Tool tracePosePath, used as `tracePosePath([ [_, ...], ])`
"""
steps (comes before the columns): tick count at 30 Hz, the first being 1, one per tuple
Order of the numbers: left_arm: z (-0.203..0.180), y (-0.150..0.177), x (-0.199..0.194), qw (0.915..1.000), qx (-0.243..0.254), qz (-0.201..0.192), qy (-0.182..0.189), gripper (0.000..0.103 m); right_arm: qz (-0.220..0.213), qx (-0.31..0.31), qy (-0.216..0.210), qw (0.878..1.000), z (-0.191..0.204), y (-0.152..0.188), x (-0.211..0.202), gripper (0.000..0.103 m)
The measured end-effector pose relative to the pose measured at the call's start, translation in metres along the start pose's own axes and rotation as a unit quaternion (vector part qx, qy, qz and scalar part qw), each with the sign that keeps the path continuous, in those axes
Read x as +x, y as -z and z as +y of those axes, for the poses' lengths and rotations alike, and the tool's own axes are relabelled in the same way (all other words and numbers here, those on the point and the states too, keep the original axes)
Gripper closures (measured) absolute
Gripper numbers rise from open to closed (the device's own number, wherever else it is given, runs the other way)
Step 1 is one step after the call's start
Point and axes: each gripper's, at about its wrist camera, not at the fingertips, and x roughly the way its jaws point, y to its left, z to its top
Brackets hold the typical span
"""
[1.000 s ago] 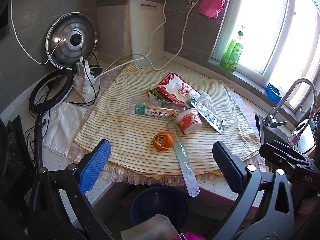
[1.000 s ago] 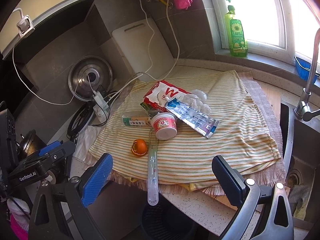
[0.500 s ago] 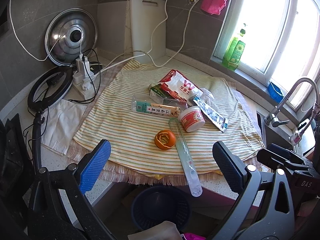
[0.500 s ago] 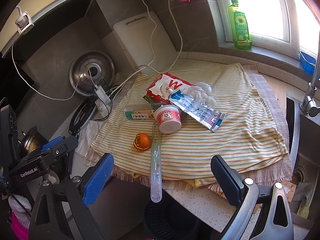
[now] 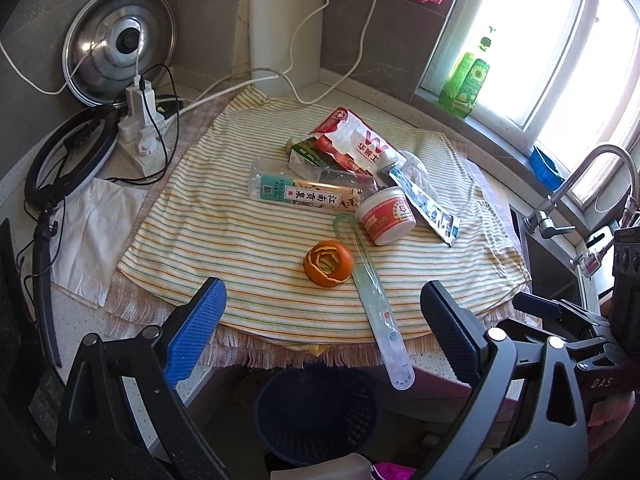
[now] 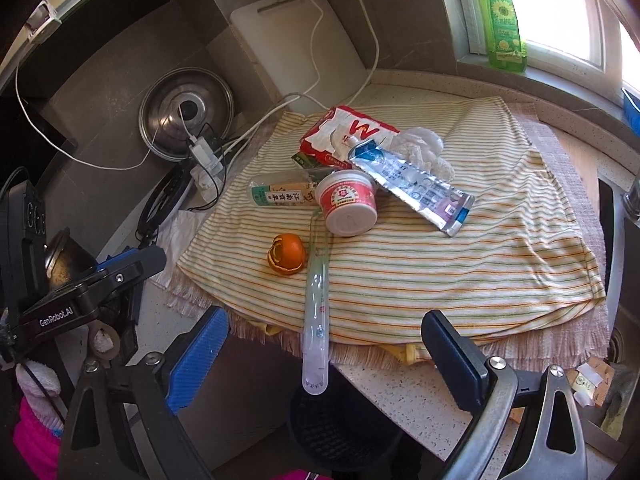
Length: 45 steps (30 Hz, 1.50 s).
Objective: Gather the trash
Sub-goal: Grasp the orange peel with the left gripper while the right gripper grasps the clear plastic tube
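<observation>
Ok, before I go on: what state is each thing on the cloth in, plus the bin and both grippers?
orange peel: curled, empty, on the cloth
red-and-white cup: on its side
clear bottle: lying flat
long clear tube: end overhanging the counter edge
foil wrapper: flattened, torn open
red snack bag: crumpled
bin: below the counter, open-topped
left gripper: closing, nothing between
right gripper: open, empty

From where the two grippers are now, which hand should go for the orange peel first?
Left, probably. In the left wrist view the orange peel lies nearly centred ahead of the left gripper, whose fingers are closing with nothing between them. In the right wrist view it lies toward the left finger side of the right gripper.
</observation>
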Motion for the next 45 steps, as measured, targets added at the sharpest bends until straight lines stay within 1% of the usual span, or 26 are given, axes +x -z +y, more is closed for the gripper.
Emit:
tracePosePath([
  [1,0.0,0.0,0.006,1.0,0.002,0.007,0.005,0.012,0.009,-0.001,-0.003,1.0,0.0,0.001,0.006,0.009],
  [2,0.001,0.001,0.013,0.9998,0.004,0.015,0.01,0.015,0.019,-0.003,-0.004,1.0,-0.001,0.001,0.012,0.014],
  [3,0.0,0.001,0.02,0.9996,0.004,0.023,0.013,0.02,0.028,-0.004,-0.004,1.0,-0.001,0.002,0.018,0.02],
  [4,0.001,0.001,0.027,0.9993,0.004,0.032,0.019,0.023,0.036,-0.005,-0.008,0.999,-0.001,0.003,0.024,0.023],
  [6,0.002,0.002,0.041,0.9983,0.001,0.05,0.03,0.024,0.05,-0.005,-0.013,0.999,-0.001,0.005,0.033,0.03],
  [10,0.003,0.001,0.064,0.9962,-0.001,0.077,0.04,0.031,0.071,-0.013,-0.023,0.997,0.0,0.003,0.051,0.036],
  [12,0.005,-0.001,0.074,0.9956,-0.004,0.086,0.038,0.033,0.082,-0.014,-0.024,0.996,0.001,0.002,0.059,0.043],
  [14,0.007,-0.003,0.082,0.9947,-0.009,0.092,0.043,0.033,0.09,-0.018,-0.027,0.995,0.003,0.001,0.067,0.048],
  [16,0.007,-0.006,0.09,0.994,-0.008,0.099,0.045,0.033,0.094,-0.027,-0.021,0.995,0.006,-0.001,0.076,0.049],
  [18,0.007,-0.009,0.098,0.9934,-0.005,0.105,0.045,0.033,0.102,-0.032,-0.016,0.994,0.009,-0.001,0.085,0.053],
  [21,0.008,-0.013,0.111,0.9925,-0.004,0.114,0.043,0.038,0.111,-0.035,0.0,0.993,0.011,-0.001,0.098,0.057],
  [26,0.01,-0.018,0.128,0.9915,-0.003,0.122,0.044,0.038,0.114,-0.046,0.022,0.992,0.015,0.001,0.111,0.059],
  [32,0.005,-0.019,0.143,0.9897,0.011,0.136,0.045,0.038,0.118,-0.065,0.048,0.99,0.025,0.006,0.122,0.062],
  [34,0.004,-0.021,0.148,0.9894,0.012,0.138,0.044,0.041,0.119,-0.071,0.06,0.989,0.028,0.007,0.125,0.063],
  [38,0.005,-0.023,0.156,0.9881,0.005,0.144,0.054,0.041,0.123,-0.072,0.07,0.987,0.028,0.009,0.13,0.064],
  [39,0.004,-0.023,0.158,0.9877,0.006,0.145,0.057,0.043,0.124,-0.073,0.074,0.987,0.028,0.009,0.132,0.065],
  [41,0.003,-0.023,0.161,0.9866,0.009,0.149,0.067,0.05,0.126,-0.077,0.082,0.986,0.03,0.008,0.134,0.066],
  [43,0.001,-0.024,0.162,0.987,0.013,0.146,0.065,0.052,0.128,-0.077,0.087,0.985,0.03,0.007,0.135,0.069],
  [45,0.001,-0.026,0.162,0.9873,0.013,0.143,0.068,0.055,0.13,-0.074,0.088,0.985,0.028,0.005,0.135,0.077],
])
